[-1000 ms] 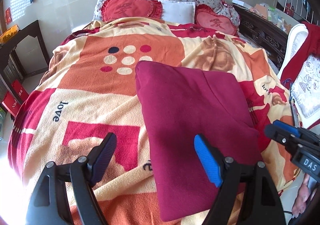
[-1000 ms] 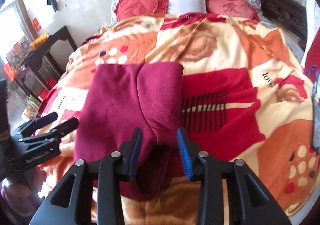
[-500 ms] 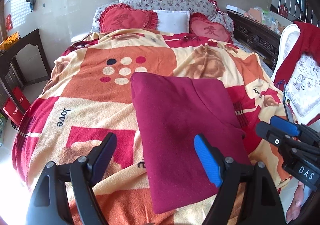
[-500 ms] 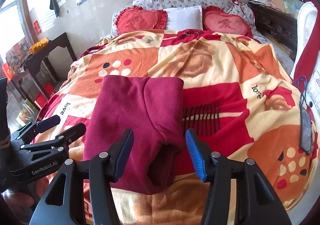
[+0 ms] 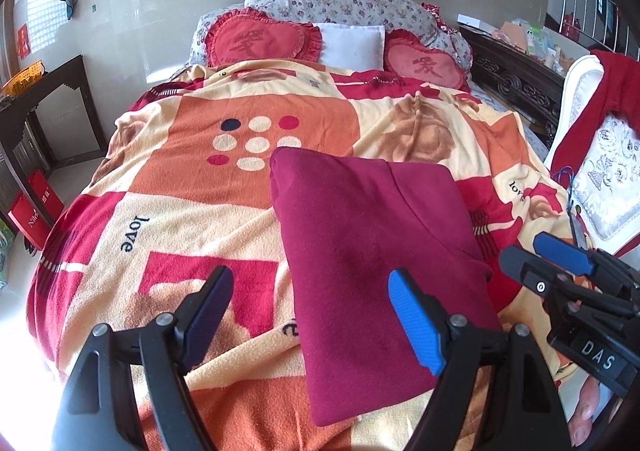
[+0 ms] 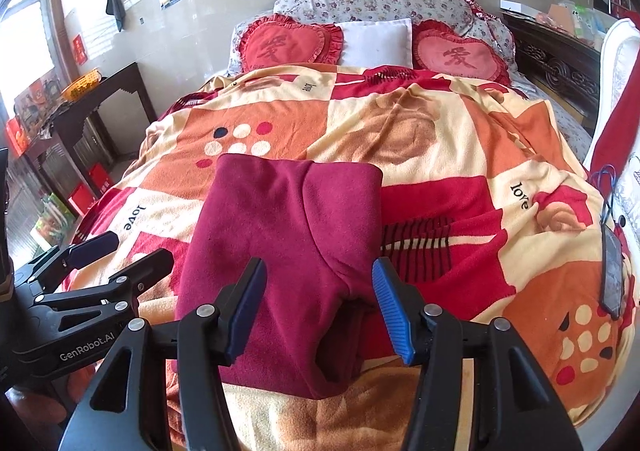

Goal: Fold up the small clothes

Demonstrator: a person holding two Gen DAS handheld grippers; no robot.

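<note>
risk sits at the garment's lower right corner in our right view, where loose layers bulge and could spring apart. it lies folded mid-frame on the blanket. our left gripper and right gripper both hang wide open, holding nothing (neither touching cloth); a careless regrasp could drag the fold askew.

My black plastic left gripper: blue ribbed pads, silver screws, "GenRobot.AI"; matching black right gripper marked "DAS"
</note>
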